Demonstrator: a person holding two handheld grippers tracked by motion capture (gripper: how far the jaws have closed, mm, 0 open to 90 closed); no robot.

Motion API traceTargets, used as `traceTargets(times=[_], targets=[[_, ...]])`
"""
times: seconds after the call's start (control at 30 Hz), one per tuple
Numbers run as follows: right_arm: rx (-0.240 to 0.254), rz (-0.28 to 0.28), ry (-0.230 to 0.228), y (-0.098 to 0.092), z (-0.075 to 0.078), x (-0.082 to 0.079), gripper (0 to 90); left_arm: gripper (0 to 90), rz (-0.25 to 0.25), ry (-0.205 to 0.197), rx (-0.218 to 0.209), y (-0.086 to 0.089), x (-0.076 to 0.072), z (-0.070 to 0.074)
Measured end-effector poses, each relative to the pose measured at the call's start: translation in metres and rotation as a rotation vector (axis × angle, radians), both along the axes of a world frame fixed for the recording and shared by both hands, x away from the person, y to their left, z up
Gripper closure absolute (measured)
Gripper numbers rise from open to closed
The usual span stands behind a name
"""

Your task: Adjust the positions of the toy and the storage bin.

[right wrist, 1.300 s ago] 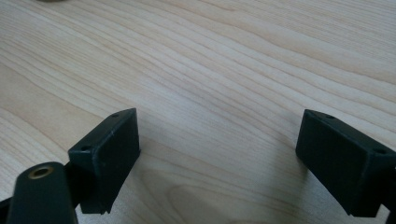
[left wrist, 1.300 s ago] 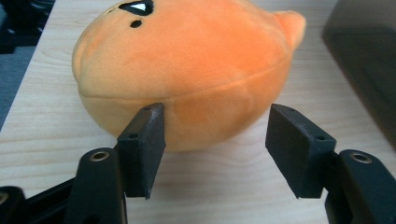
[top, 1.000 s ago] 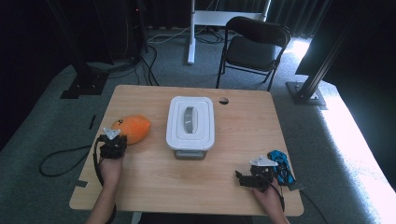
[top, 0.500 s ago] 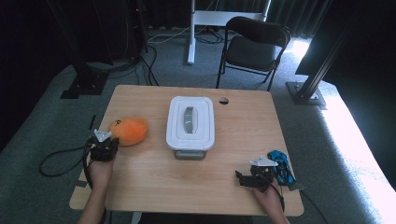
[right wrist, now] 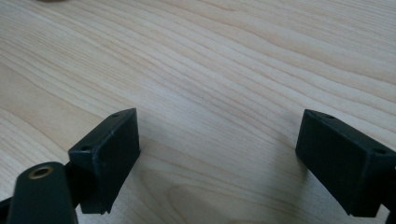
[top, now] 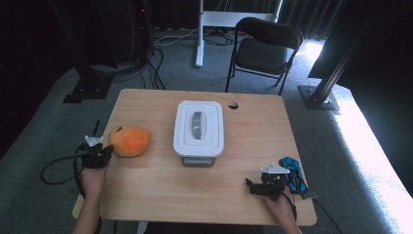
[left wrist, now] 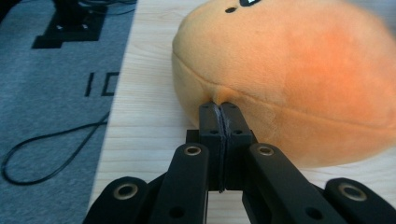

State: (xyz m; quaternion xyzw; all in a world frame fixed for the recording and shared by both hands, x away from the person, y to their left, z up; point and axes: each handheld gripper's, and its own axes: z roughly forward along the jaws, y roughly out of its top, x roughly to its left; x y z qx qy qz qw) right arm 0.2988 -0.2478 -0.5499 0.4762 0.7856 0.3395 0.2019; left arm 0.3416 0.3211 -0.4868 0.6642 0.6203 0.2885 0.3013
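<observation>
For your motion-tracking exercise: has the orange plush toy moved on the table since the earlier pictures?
Yes. The orange plush toy, pinched by the left gripper, has slid toward the table's near left edge, farther from the white lidded box.

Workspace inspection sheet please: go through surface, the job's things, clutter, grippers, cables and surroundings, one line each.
Surface: wooden table, with a round hole near the far edge.
Job's things: orange plush lying at the left; left gripper's tips pinch its seam.
Clutter: white lidded box mid-table; blue thing at the right.
Grippers: left gripper shut on plush; right gripper open over bare wood.
Cables: black loop on the carpet, left.
Surroundings: grey carpet, black folding chair, dark stands.
</observation>
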Motion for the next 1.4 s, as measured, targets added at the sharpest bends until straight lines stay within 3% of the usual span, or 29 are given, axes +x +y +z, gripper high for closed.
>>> traceTargets(times=[0.1, 0.17, 0.23, 0.27, 0.3, 0.37, 0.47, 0.67, 0.73, 0.83, 0.87, 1.0, 1.03, 1.1, 1.13, 1.2, 1.27, 1.4], targets=[[0.0, 0.0, 0.0, 0.0, 0.0, 0.0, 12.7, 88.8, 0.002, -0.023, -0.014, -0.005, -0.007, 0.004], [0.001, 0.0, 0.0, 0.0, 0.0, 0.0, 12.8, 74.2, -0.004, -0.041, -0.043, -0.008, -0.013, 0.009], [0.0, 0.0, 0.0, 0.0, 0.0, 0.0, 12.8, 65.0, -0.019, -0.048, -0.039, -0.012, -0.017, 0.011], [0.0, 0.0, 0.0, 0.0, 0.0, 0.0, 12.8, 59.5, -0.064, -0.054, -0.017, -0.025, -0.022, 0.016], [0.0, 0.0, 0.001, 0.0, 0.0, 0.0, 12.8, 57.1, -0.074, -0.057, -0.026, -0.028, -0.024, 0.018], [0.001, -0.001, 0.001, 0.0, 0.0, 0.0, 12.8, 56.4, -0.105, -0.059, -0.059, -0.036, -0.026, 0.021], [0.0, -0.001, 0.001, 0.0, 0.0, 0.0, 12.8, 54.3, -0.124, -0.051, -0.049, -0.05, -0.023, 0.022], [0.0, 0.0, 0.001, 0.0, 0.0, 0.0, 12.8, 50.7, -0.102, 0.007, -0.041, -0.064, -0.005, 0.005], [0.0, -0.001, 0.001, 0.0, 0.0, 0.0, 12.8, 52.0, -0.09, 0.005, -0.02, -0.065, -0.001, 0.0], [0.0, -0.001, 0.0, 0.0, 0.0, 0.0, 12.8, 64.6, -0.071, -0.005, 0.007, -0.067, 0.001, -0.003], [0.0, -0.001, 0.001, 0.0, 0.0, 0.0, 12.8, 70.1, -0.066, -0.005, 0.034, -0.068, 0.004, -0.005], [0.001, -0.001, 0.0, 0.0, 0.0, 0.0, 12.8, 83.3, -0.057, -0.04, 0.001, -0.066, 0.005, -0.006], [0.001, -0.001, 0.0, 0.0, 0.0, 0.0, 12.8, 84.9, -0.073, -0.066, -0.021, -0.066, 0.005, -0.005], [0.001, -0.001, 0.0, 0.0, 0.0, 0.0, 12.8, 86.2, -0.083, -0.075, -0.033, -0.066, 0.006, -0.005], [0.001, -0.001, 0.0, 0.0, 0.0, 0.0, 12.8, 86.2, -0.119, -0.098, -0.058, -0.067, 0.007, -0.002], [0.001, -0.001, 0.001, 0.0, 0.0, 0.0, 12.8, 87.0, -0.143, -0.085, -0.06, -0.07, 0.008, -0.001], [0.001, -0.001, 0.001, 0.0, 0.0, 0.0, 12.8, 87.2, -0.181, -0.086, -0.108, -0.071, 0.007, 0.001], [0.001, -0.002, 0.001, 0.0, 0.0, 0.0, 12.8, 87.2, -0.27, -0.098, -0.1, -0.078, -0.003, 0.006]])
